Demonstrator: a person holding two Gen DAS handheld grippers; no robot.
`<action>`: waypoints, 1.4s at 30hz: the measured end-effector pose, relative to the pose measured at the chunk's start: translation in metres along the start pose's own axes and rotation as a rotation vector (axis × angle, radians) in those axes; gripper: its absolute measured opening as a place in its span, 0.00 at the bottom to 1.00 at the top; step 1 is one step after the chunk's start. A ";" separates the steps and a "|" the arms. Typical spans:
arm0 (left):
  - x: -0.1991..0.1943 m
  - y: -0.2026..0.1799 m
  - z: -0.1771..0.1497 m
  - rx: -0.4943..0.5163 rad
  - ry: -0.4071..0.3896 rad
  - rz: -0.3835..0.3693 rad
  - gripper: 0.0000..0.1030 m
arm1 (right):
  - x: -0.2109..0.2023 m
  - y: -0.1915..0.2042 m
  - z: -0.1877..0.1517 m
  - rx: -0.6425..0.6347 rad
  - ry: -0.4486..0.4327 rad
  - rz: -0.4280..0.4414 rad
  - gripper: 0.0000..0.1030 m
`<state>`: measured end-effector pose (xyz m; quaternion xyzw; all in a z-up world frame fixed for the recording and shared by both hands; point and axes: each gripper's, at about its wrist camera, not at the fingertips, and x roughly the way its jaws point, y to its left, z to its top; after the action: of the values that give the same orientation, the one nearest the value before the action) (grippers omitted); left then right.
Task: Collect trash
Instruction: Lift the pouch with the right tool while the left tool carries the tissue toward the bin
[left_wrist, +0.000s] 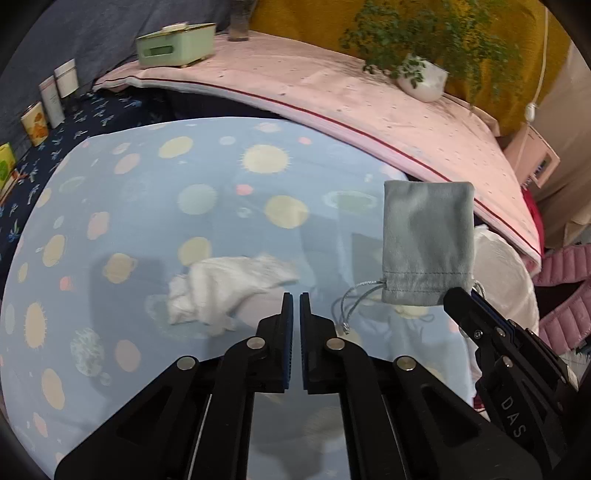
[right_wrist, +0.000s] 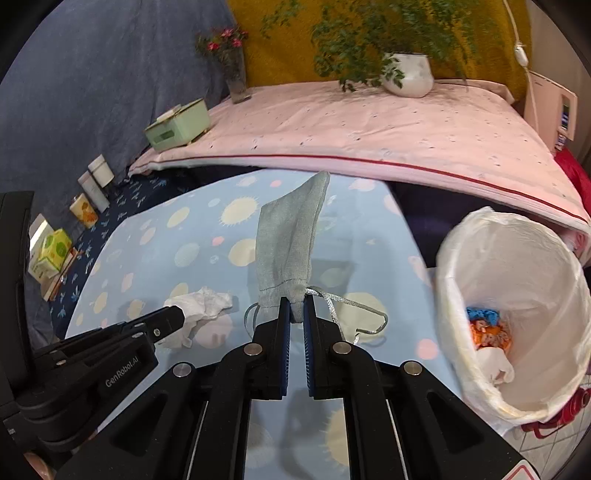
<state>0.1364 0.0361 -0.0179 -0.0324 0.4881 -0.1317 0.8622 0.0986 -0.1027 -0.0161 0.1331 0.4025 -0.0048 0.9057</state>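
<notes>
Right wrist view: right tool (right_wrist: 294, 314) pinches the grey velvet drawstring pouch (right_wrist: 290, 247) by its neck, ready for the white-lined bin (right_wrist: 517, 317) at three o'clock; left tool (left_wrist: 295, 310), pressed together and empty, points at the crumpled white tissue (left_wrist: 225, 288).

Soft matt cloth pouch (right_wrist: 290, 251), crumpled paper tissue (left_wrist: 225, 291)

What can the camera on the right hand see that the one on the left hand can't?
Only the right wrist view looks into the white-lined trash bin, with orange and blue wrappers at its bottom, and shows the vase of red flowers. Only the left wrist view shows the gray pouch face-on and the pink padded garment at the far right. Both show the crumpled white tissue on the spotted blue cloth, the pouch pinched in the right gripper, the shut, empty left gripper, the green box and the potted plant.
</notes>
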 end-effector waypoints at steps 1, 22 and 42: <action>-0.002 -0.006 -0.001 0.006 0.002 -0.012 0.02 | -0.005 -0.004 -0.001 0.007 -0.007 -0.002 0.07; -0.012 -0.077 -0.001 0.085 -0.026 -0.071 0.15 | -0.071 -0.114 -0.010 0.176 -0.121 -0.096 0.07; 0.053 0.057 0.003 -0.082 0.080 0.041 0.04 | -0.026 -0.041 -0.009 0.063 -0.034 -0.020 0.07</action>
<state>0.1753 0.0768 -0.0708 -0.0525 0.5278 -0.0952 0.8424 0.0698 -0.1425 -0.0123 0.1573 0.3882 -0.0289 0.9076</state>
